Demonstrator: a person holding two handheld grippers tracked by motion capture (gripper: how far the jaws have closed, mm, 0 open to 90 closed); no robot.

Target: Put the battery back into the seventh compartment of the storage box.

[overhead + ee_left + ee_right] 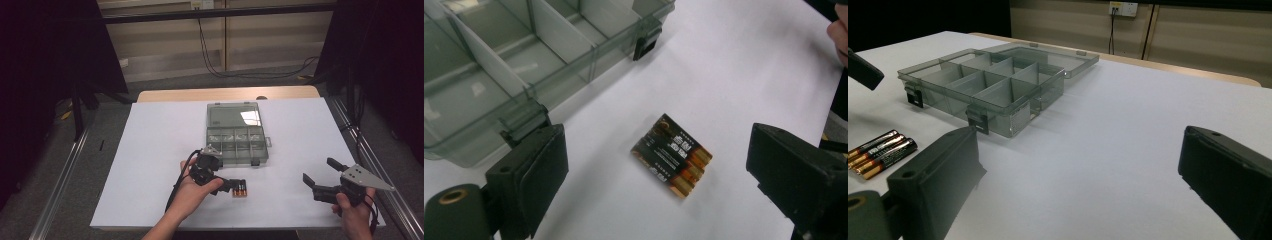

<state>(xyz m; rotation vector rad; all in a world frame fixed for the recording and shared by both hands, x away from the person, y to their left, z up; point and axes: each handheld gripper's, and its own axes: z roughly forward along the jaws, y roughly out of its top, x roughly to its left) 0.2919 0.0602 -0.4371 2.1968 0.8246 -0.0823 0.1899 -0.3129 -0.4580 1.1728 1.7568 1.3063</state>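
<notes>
Batteries [672,155] lie just beside the open organizer box [499,75].

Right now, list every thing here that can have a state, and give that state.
Organizer box: lid open, laid back flat, compartments empty.
Batteries: lying flat on the table, side by side, untouched.
Left gripper: open, over the batteries.
Right gripper: open, nothing between its jaws.

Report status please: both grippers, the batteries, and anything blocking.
Left gripper open above the batteries, not touching. Right gripper open, nothing between its jaws. Organizer box lid open, beside batteries; path unobstructed.
</notes>
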